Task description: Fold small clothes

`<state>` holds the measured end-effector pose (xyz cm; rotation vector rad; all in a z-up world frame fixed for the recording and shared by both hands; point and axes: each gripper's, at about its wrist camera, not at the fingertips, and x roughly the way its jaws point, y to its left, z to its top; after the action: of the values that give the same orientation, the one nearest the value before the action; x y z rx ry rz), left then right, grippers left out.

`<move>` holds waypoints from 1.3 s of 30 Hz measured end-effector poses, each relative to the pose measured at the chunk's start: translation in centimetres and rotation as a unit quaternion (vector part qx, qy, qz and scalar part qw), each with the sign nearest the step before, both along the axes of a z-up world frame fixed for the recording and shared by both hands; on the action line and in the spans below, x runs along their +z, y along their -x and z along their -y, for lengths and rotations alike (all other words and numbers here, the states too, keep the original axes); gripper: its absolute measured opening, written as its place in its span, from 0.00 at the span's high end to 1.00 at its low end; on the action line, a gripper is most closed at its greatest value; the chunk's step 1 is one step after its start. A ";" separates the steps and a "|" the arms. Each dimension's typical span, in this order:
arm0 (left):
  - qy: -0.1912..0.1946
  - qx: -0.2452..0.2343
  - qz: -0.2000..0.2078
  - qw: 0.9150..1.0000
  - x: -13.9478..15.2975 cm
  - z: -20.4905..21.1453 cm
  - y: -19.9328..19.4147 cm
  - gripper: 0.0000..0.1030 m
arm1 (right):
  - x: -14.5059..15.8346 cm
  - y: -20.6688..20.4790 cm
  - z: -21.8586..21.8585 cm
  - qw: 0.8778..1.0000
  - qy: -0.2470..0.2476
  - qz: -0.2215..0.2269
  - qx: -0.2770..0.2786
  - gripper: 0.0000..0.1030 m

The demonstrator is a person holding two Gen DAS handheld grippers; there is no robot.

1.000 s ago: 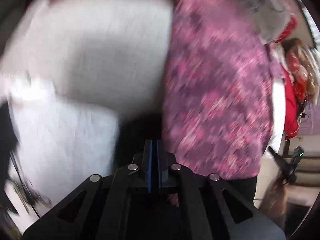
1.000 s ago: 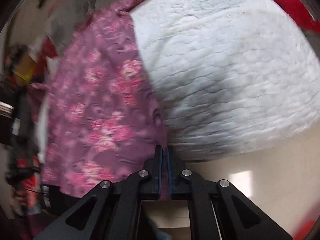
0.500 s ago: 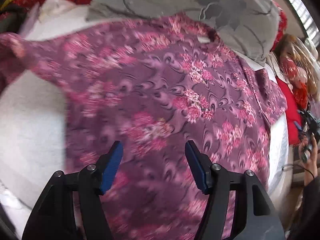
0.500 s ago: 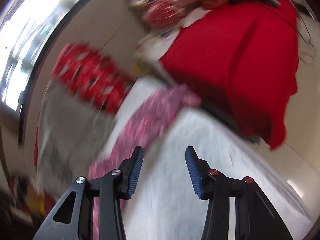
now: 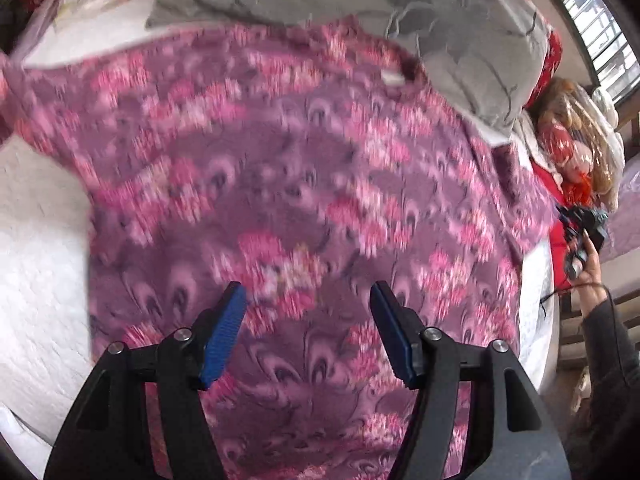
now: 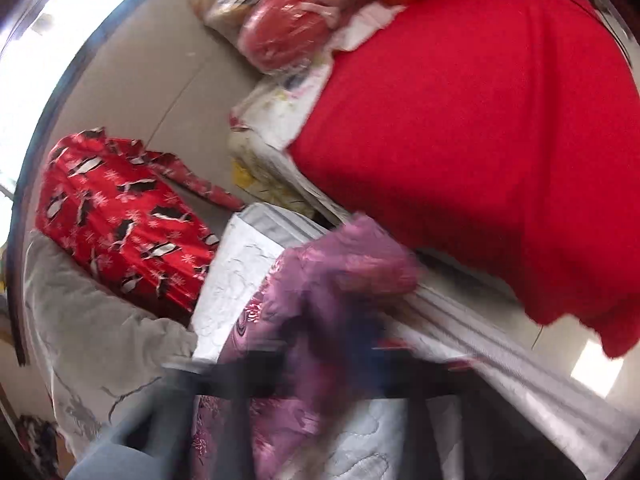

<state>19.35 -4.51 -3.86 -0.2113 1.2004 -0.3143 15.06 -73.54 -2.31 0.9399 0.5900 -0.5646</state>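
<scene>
Your left tongs [image 5: 306,330] were spread wide over the purple floral-print top [image 5: 280,200], which lay flat on the white quilted bed [image 5: 36,264], nothing between the blue pads [image 5: 222,338]. Your right tongs [image 6: 340,340] were a blur, but they'd just been snapping together at the top's sleeve [image 6: 340,264]; can't tell if they caught cloth. A grey patterned pillow [image 5: 460,28] sat past the collar.

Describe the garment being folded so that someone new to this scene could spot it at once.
A white quilted mattress fills the left wrist view. Spread flat across it lies a purple top with pink flowers. The grey blanket behind it is plain-toned, and the red cloths nearby bear no flowers.
</scene>
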 end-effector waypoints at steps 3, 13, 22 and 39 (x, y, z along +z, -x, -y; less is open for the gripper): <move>0.002 0.021 0.012 1.000 0.2 -0.8 -1.5 0.38 | 2.7 1.9 1.0 0.998 0.035 0.046 -0.017 0.94; 0.022 0.051 -0.027 0.998 -2.1 -1.6 -2.9 0.38 | 6.0 3.0 -1.0 0.995 0.096 -0.015 0.009 0.94; 0.071 0.060 -0.047 0.995 -2.1 -3.4 -2.5 0.38 | 8.4 -2.8 -16.0 0.971 0.090 0.018 0.223 0.93; 0.124 0.052 -0.046 0.990 1.0 -7.7 -1.4 0.38 | 5.0 -8.4 -46.7 0.882 0.070 -0.014 0.467 0.90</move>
<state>20.77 3.21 -2.86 -0.5071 1.2355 -0.3654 23.51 -26.81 2.71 0.4150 0.9248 0.2520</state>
